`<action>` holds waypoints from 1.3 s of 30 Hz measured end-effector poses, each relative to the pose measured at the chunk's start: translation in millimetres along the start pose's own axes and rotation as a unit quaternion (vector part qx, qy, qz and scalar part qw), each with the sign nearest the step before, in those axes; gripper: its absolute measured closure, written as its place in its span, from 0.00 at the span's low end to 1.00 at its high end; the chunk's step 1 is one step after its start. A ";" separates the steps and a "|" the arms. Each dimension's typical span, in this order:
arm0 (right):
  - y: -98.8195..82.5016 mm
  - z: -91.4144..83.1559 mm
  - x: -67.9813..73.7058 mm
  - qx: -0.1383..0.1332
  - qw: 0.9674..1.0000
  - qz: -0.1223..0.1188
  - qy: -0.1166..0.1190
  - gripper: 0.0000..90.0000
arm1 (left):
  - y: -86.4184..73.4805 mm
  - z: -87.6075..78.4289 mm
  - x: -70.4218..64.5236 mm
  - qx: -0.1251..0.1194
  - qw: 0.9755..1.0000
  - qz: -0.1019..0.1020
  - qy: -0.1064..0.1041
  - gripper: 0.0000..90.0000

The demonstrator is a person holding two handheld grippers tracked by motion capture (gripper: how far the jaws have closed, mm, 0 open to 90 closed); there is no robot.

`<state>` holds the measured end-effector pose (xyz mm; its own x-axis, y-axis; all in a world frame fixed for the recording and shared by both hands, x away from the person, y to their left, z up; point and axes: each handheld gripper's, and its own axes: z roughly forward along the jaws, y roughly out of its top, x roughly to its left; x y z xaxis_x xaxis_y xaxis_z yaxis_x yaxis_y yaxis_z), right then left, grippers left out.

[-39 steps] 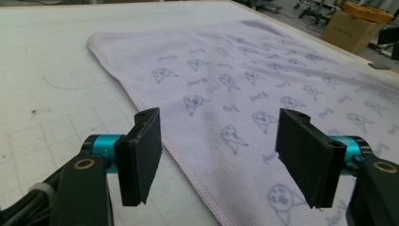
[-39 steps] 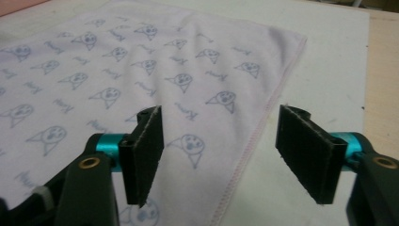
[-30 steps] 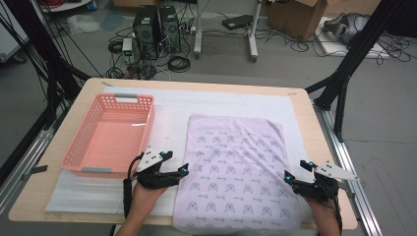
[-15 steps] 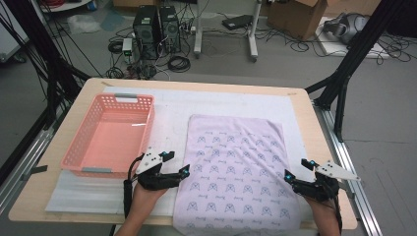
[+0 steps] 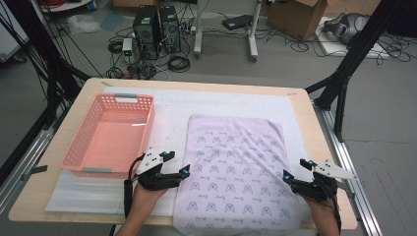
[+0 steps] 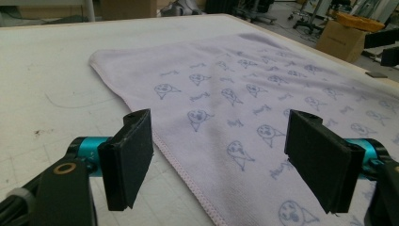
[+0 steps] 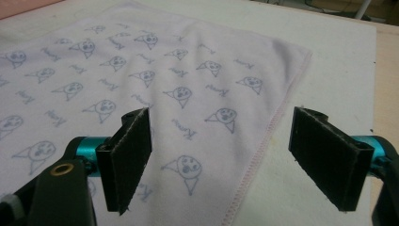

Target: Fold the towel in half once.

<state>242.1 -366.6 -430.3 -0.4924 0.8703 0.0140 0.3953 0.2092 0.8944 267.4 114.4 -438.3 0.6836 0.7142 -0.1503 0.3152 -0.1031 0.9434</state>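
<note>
**2 tools astride the towel's side hems**

We see the left tool [image 5: 178,173] spread wide over the towel's [image 5: 236,167] left hem, the right tool [image 5: 294,178] likewise gaping over its right hem, neither pinching cloth. The towel lies flat on the bench [image 5: 314,123], beside a pink basket [image 5: 81,147].

Wooden counter [image 5: 319,142] with white mat [image 5: 172,110], on a grey concrete floor [image 5: 383,113]. Behind it: two black PC towers [image 5: 153,24], loose cables [image 5: 179,61], white stand legs [image 5: 252,37], cardboard box [image 5: 295,17]. Black frame struts [image 5: 351,59] at both sides.
</note>
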 end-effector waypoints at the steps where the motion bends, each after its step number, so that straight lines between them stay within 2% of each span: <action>1: 0.2 0.2 0.5 0.001 1.000 0.000 0.002 0.23 | 0.0 0.3 0.1 0.001 1.000 0.000 -0.001 0.27; 6: 0.3 2.6 -0.4 0.002 1.000 0.000 0.001 0.23 | -0.6 2.6 1.1 0.008 1.000 0.003 0.001 0.27; 11: 0.8 7.1 0.7 0.005 1.000 0.000 0.006 0.23 | 2.2 3.9 2.7 0.006 1.000 0.001 0.001 0.28; 17: 5.0 12.5 3.0 0.009 1.000 -0.005 0.015 0.22 | 9.0 11.5 -0.6 0.010 1.000 0.019 0.002 0.28; 20: 8.4 14.4 3.1 0.005 1.000 -0.009 0.017 0.22 | 15.4 17.7 -0.3 0.007 1.000 0.022 0.000 0.28; 23: 10.3 15.7 3.5 0.007 1.000 -0.011 0.020 0.22 | 18.9 26.9 0.2 0.010 0.999 0.036 0.006 0.28; 26: 12.5 16.4 1.0 0.003 1.000 -0.013 0.021 0.22 | 23.0 34.8 -0.3 0.008 0.997 0.075 0.003 0.30; 28: 14.5 17.5 -0.6 0.000 1.000 -0.013 0.022 0.21 | 25.0 38.6 0.0 0.002 0.996 0.085 0.000 0.32; 34: 21.5 27.1 -3.8 -0.001 1.000 -0.012 0.025 0.21 | 35.2 49.3 8.1 0.009 0.997 0.071 0.004 0.32; 39: 26.5 45.0 -8.6 0.010 1.000 -0.006 0.026 0.21 | 43.0 62.1 19.9 0.027 0.998 0.049 0.019 0.31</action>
<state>291.8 -348.4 -426.8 -0.5362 0.8436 0.0270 0.4039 0.2284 0.8858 335.3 81.2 -419.1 0.6870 0.7252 -0.0462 0.2848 -0.2102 0.9353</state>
